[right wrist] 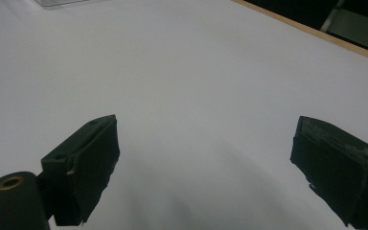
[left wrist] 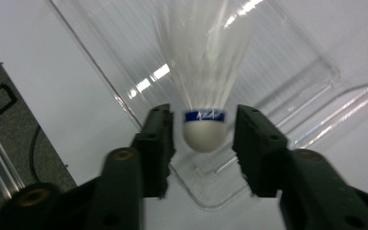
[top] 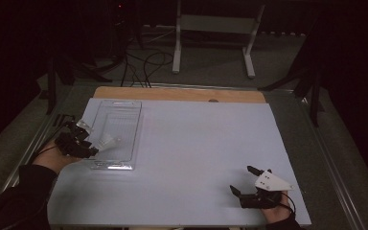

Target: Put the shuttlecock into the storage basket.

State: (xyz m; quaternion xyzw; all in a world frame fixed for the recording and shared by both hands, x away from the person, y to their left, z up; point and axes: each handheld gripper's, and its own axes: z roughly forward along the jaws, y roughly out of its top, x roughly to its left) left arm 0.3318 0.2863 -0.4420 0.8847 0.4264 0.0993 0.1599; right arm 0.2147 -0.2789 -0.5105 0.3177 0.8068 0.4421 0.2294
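While the white table carries the clear plastic tray at its left, the risk I see is the shuttlecock tipping or rolling off the tray's near lip, since my left claw has its jaws parted on either side of the cork without pressing it. A nudge from either pad would knock it askew. My left forearm reaches in low from the table's left edge, claw aimed across the tray. My right claw rests near the front right corner, jaws wide apart, holding nothing.
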